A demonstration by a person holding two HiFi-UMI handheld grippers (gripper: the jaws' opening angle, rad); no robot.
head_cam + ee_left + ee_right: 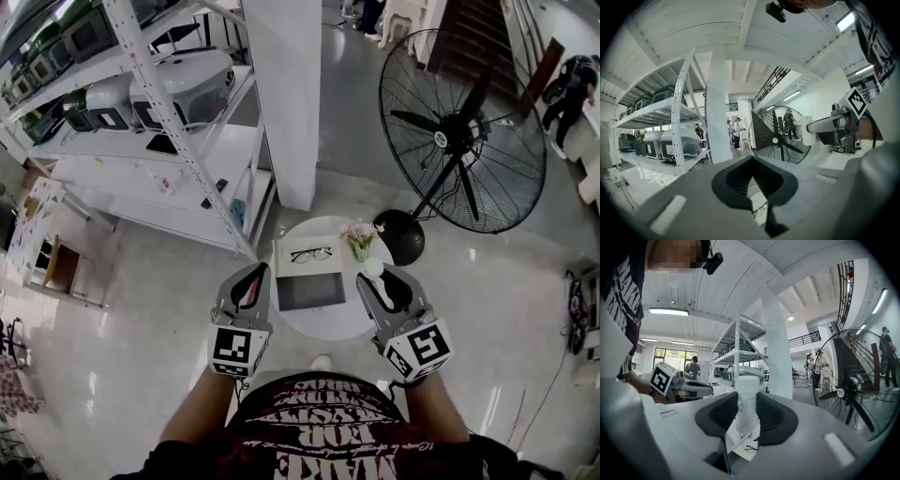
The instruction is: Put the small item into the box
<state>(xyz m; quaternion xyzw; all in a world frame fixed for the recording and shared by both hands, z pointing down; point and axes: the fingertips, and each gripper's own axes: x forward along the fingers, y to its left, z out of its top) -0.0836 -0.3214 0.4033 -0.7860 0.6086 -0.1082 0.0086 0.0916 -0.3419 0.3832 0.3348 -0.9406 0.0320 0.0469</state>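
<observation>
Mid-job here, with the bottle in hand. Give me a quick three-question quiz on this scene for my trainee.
1. True or false: the left gripper grips the white bottle.
2. What stands on the round table beside the box? A) a mug B) a small vase of flowers C) a lamp
3. Fill in: the box's lid is ___.

Key
1. False. The right gripper is shut on the bottle, and the left gripper is shut with nothing in it.
2. B
3. open
</observation>
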